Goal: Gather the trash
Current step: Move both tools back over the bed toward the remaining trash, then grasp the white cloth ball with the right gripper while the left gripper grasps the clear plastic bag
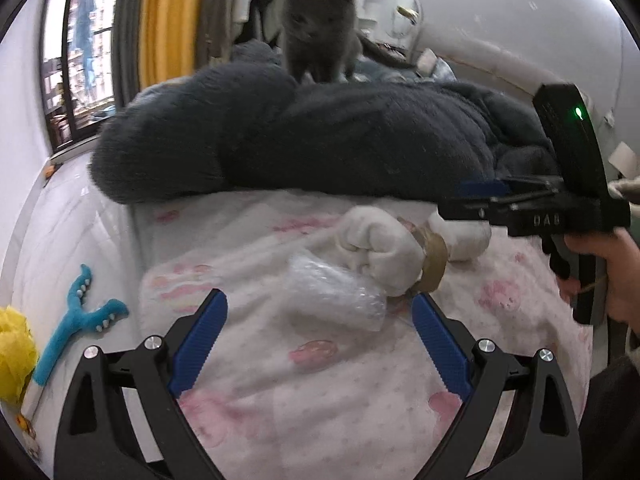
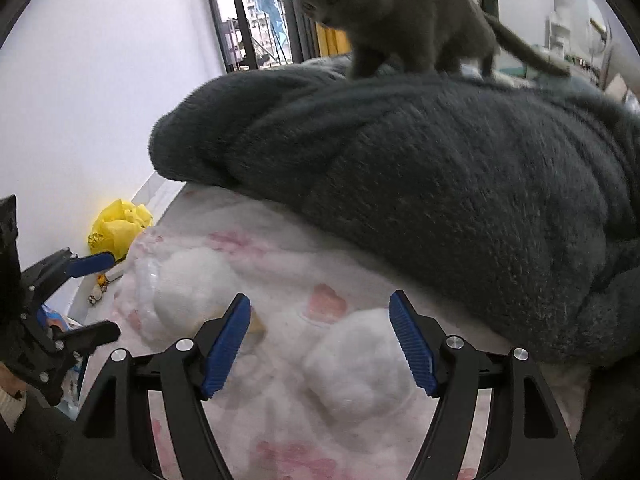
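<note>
Inspector: Both tongs stand spread and empty. Your left gripper [image 1: 320, 320] hangs over the crumpled clear plastic wrapper [image 1: 334, 294] on the pink-flowered white bedsheet [image 1: 320, 392]; your right gripper [image 2: 320, 340] brackets a white wadded tissue [image 2: 356, 364].

Operator: Any risks?

Inspector: Yes. That wrapper touches a second white wad banded with brown tape [image 1: 384, 252], so a careless close could drag both. Your pads [image 2: 226, 348] may pinch sheet along with tissue. And the grey cat [image 2: 400, 16] on the dark fleece blanket [image 2: 440, 184] could jump in.
</note>
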### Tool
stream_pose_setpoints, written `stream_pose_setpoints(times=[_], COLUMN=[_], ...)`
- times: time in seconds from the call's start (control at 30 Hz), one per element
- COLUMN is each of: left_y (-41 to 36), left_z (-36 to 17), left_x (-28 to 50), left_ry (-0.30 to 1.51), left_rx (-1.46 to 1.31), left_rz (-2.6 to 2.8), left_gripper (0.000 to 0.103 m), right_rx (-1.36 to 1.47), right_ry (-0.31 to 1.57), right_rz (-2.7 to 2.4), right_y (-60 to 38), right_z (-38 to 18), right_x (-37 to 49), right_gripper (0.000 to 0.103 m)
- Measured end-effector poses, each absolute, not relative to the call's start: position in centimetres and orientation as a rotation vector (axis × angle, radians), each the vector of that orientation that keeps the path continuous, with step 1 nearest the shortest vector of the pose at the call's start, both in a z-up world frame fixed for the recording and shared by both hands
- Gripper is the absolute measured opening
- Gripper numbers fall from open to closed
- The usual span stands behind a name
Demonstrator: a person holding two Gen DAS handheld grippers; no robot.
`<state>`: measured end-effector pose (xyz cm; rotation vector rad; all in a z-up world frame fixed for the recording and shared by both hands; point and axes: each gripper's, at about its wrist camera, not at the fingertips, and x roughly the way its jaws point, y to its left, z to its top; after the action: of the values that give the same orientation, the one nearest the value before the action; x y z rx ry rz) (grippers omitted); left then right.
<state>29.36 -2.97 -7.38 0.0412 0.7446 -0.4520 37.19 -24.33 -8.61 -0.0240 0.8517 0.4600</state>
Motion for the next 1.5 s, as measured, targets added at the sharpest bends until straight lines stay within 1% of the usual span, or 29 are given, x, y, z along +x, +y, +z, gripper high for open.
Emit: stream_pose_setpoints(times=[0.23, 0.47, 0.5, 0.53, 0.6, 0.63, 0.67, 0.7, 0.77, 0.83, 0.97, 1.07, 1.5], left_y=[-4.7, -5.5, -5.6, -5.5, -5.7, -5.8, -5.8, -5.9, -5.9, -6.1, -6.3, -6.3, -6.6], left_z=[-8.5, -9.0, -9.0, -9.0, -9.3, -9.4, -9.4, -9.6, -9.8, -9.9, -9.8, -9.7, -8.5], left_x=[30.4, 31.3, 31.4, 31.4, 31.6, 31.6, 31.7, 31.7, 31.7, 31.7, 31.6, 31.1, 27.1], left_ry=[0.770, 0.781, 0.781, 0.784, 0.794, 0.797, 0.798, 0.801, 0.804, 0.806, 0.807, 0.808, 0.804], left_rx=[0.103, 0.109, 0.106, 0.109, 0.118, 0.120, 0.122, 0.123, 0.126, 0.128, 0.128, 0.126, 0.123], left_rz=[-0.495, -0.500, -0.501, -0.501, -0.506, -0.508, -0.506, -0.504, -0.501, -0.497, -0.504, -0.507, -0.545], left_gripper=[0.095, 0.095, 0.094, 0.093, 0.090, 0.088, 0.087, 0.086, 0.082, 0.080, 0.072, 0.069, 0.068], right_rx=[-0.037, -0.072, -0.074, -0.076, -0.081, -0.077, -0.073, -0.067, -0.062, -0.057, -0.053, -0.040, 0.007], right_ry=[0.918, 0.922, 0.922, 0.921, 0.928, 0.928, 0.929, 0.931, 0.936, 0.932, 0.922, 0.916, 0.863], right_rz=[0.471, 0.463, 0.461, 0.454, 0.434, 0.424, 0.417, 0.408, 0.390, 0.378, 0.378, 0.372, 0.366], right_y=[-26.9, -27.9, -28.1, -28.3, -28.9, -29.3, -29.6, -29.9, -30.3, -30.6, -30.9, -30.7, -31.2], right_z=[-10.8, -11.3, -11.3, -11.3, -11.3, -11.3, -11.3, -11.2, -11.1, -10.8, -10.0, -9.7, -7.9], right_x=[37.5, 37.2, 37.1, 37.1, 37.1, 37.1, 37.2, 37.2, 37.1, 37.0, 36.4, 36.0, 31.3], right_gripper=[0.074, 0.073, 0.071, 0.064, 0.058, 0.052, 0.047, 0.046, 0.036, 0.034, 0.033, 0.033, 0.033])
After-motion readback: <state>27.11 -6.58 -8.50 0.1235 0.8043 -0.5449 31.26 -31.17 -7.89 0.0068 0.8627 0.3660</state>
